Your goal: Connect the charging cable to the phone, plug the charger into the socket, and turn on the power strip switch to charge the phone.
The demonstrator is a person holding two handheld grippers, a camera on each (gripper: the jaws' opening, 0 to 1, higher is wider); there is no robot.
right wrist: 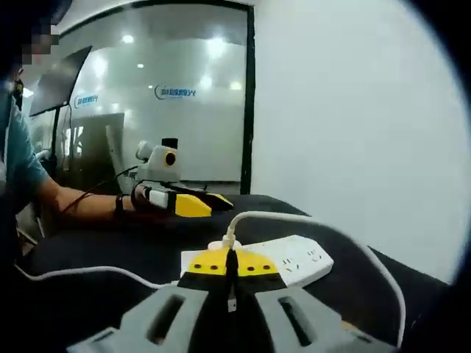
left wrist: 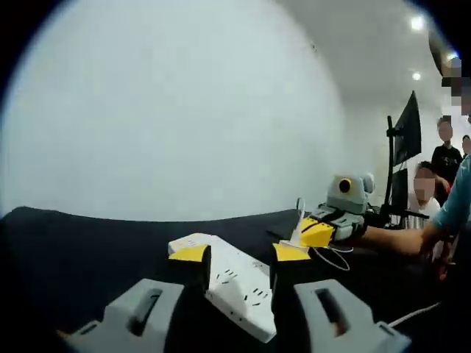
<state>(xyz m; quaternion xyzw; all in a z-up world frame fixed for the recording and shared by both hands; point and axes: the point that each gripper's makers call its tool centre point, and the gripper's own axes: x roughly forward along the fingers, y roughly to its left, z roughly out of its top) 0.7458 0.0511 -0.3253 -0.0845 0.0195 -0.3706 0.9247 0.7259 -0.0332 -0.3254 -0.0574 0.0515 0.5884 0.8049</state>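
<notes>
White wall [left wrist: 169, 103] fills most of the left gripper view; a glass partition [right wrist: 169, 95] with ceiling lights reflected in it stands at 11 o'clock in the right gripper view. Black tabletop [left wrist: 73, 257] spans the lower half of both views.

Power strip [left wrist: 232, 283], white, lies flat on the tabletop at 6 o'clock in the left gripper view, running between that view's jaws. In the right gripper view the strip [right wrist: 294, 261] sits just beyond the jaw tips, toward 5 o'clock.

Left gripper [left wrist: 239, 254]: jaws wide apart, one yellow pad either side of the strip, holding nothing; whether the pads touch the strip cannot be told. The same gripper [right wrist: 188, 204] appears at 9 o'clock in the right gripper view, held in a hand.

Right gripper [right wrist: 230, 266]: yellow pads pressed together on a white cable [right wrist: 309, 219], which arcs up from the tips and away toward 4 o'clock. This gripper [left wrist: 316, 232] shows at 3 o'clock in the left gripper view, cable [left wrist: 300, 213] rising from its tips.

Monitor [left wrist: 406, 132] stands at 2 o'clock. People stand beyond it.
</notes>
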